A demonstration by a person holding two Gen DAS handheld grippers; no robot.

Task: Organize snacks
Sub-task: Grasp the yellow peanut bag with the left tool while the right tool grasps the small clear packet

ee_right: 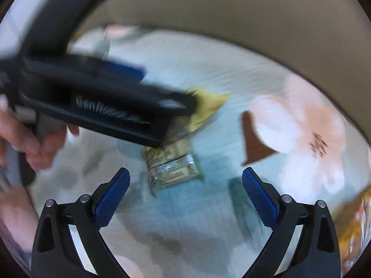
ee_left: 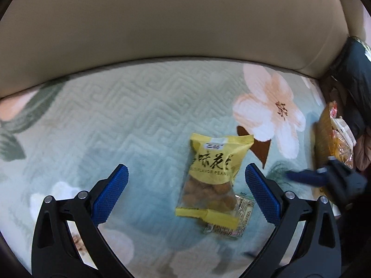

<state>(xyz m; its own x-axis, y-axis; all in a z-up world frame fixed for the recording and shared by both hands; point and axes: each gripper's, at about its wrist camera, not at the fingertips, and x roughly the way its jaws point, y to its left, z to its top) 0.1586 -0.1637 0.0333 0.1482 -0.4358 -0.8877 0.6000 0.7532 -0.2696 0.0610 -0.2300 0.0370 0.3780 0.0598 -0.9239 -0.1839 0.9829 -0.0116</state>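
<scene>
A yellow peanut packet (ee_left: 212, 176) lies on the flowered cushion cover (ee_left: 129, 125), partly over a small silvery packet (ee_left: 241, 217). My left gripper (ee_left: 186, 180) hovers open above it, blue pads to either side, the packet nearer the right pad. In the right wrist view, blurred by motion, my right gripper (ee_right: 185, 187) is open above the silvery packet (ee_right: 172, 164). The yellow packet (ee_right: 206, 106) shows behind it, half hidden by the left gripper's black body (ee_right: 104, 102), held by a hand (ee_right: 34, 143). The right gripper also appears at the left wrist view's right edge (ee_left: 324, 178).
A heap of orange snack bags (ee_left: 334, 136) sits at the right end of the seat, also glimpsed in the right wrist view (ee_right: 354, 231). A dark garment (ee_left: 354, 81) lies beyond them. The beige sofa backrest (ee_left: 162, 23) rises behind the cushion.
</scene>
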